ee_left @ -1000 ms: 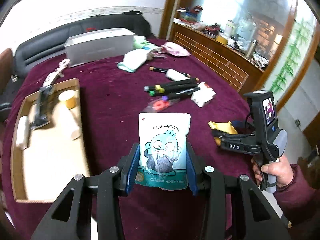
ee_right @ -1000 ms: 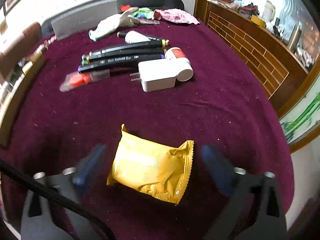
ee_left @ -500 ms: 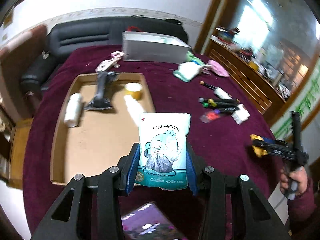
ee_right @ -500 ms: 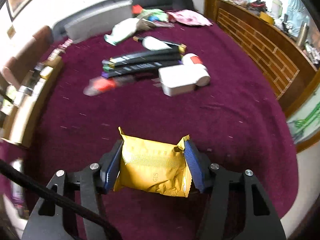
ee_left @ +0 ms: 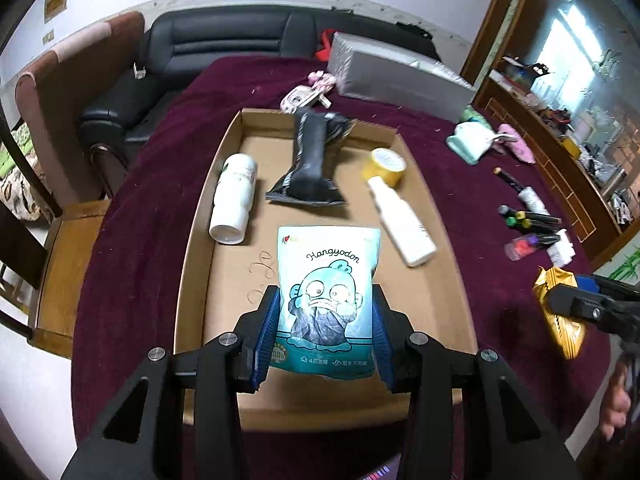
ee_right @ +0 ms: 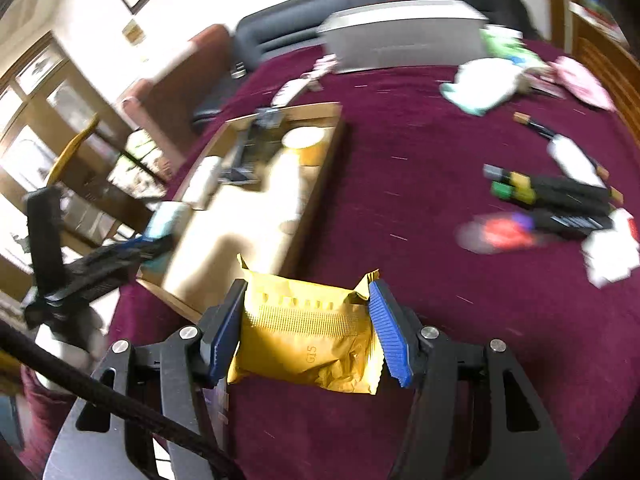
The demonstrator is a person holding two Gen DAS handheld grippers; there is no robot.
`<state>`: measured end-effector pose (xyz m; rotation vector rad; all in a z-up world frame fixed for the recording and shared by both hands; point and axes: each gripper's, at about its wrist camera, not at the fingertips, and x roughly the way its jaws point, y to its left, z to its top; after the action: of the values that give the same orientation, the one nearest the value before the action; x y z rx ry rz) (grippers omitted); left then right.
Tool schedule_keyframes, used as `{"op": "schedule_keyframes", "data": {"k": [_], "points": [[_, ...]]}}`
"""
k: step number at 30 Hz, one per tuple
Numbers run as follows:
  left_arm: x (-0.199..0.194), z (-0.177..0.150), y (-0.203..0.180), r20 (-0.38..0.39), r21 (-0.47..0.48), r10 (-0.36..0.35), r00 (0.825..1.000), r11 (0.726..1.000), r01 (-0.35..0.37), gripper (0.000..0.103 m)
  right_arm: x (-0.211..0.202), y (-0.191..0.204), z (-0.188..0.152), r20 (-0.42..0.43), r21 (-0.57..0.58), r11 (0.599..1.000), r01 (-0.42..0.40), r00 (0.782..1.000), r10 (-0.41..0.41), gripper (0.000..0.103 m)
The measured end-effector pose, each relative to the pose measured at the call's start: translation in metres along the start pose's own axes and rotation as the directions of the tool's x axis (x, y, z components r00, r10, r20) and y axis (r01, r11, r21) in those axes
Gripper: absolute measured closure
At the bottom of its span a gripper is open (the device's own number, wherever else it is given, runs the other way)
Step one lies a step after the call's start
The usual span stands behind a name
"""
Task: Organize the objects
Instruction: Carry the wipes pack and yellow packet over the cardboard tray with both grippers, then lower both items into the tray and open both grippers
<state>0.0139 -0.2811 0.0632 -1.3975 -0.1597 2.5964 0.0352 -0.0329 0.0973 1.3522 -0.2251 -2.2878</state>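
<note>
The pale blue cartoon-printed tissue pack [ee_left: 327,300] hung over the near end of the shallow cardboard tray [ee_left: 204,248], pinched by the left gripper [ee_left: 325,334]. The right gripper [ee_right: 308,330] clamped a crinkled yellow foil packet [ee_right: 306,336], apparently lifted off the maroon tablecloth [ee_right: 460,272]. A black leather sofa [ee_left: 224,40] and grey long box [ee_left: 396,76] lay far behind.
</note>
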Motion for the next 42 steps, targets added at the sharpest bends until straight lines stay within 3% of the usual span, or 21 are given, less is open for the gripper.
{"op": "schedule_keyframes", "data": {"k": [6,14,20,33,38,42], "points": [[0.033,0.022,0.015,-0.056,-0.021,0.015,0.998,1.000,-0.016,0.066,0.049,0.040,0.025,-0.057,-0.041,0.998,-0.048,0.997,0.046,0.043],[0.068,0.041,0.028,-0.076,-0.053,0.016,0.997,0.998,-0.020,0.065,0.081,0.048,0.034,-0.091,-0.040,0.998,-0.057,0.994,0.053,0.043],[0.068,0.045,0.032,-0.053,-0.095,-0.007,0.999,0.995,0.002,0.064,0.099,0.052,0.041,-0.107,-0.050,0.998,-0.047,0.993,0.041,0.043],[0.027,0.044,0.061,0.062,-0.221,-0.166,0.984,0.959,0.176,0.060,0.126,0.056,0.048,-0.089,-0.078,0.997,-0.020,0.996,0.013,0.041],[0.031,0.044,0.060,0.041,-0.214,-0.160,0.986,0.963,0.165,0.055,0.128,0.061,0.047,-0.065,-0.098,0.995,-0.001,0.998,-0.005,0.038],[0.040,0.044,0.058,0.022,-0.240,-0.156,0.988,0.958,0.157,0.053,0.120,0.053,0.046,-0.051,-0.061,0.997,-0.038,0.998,0.035,0.038]]}}
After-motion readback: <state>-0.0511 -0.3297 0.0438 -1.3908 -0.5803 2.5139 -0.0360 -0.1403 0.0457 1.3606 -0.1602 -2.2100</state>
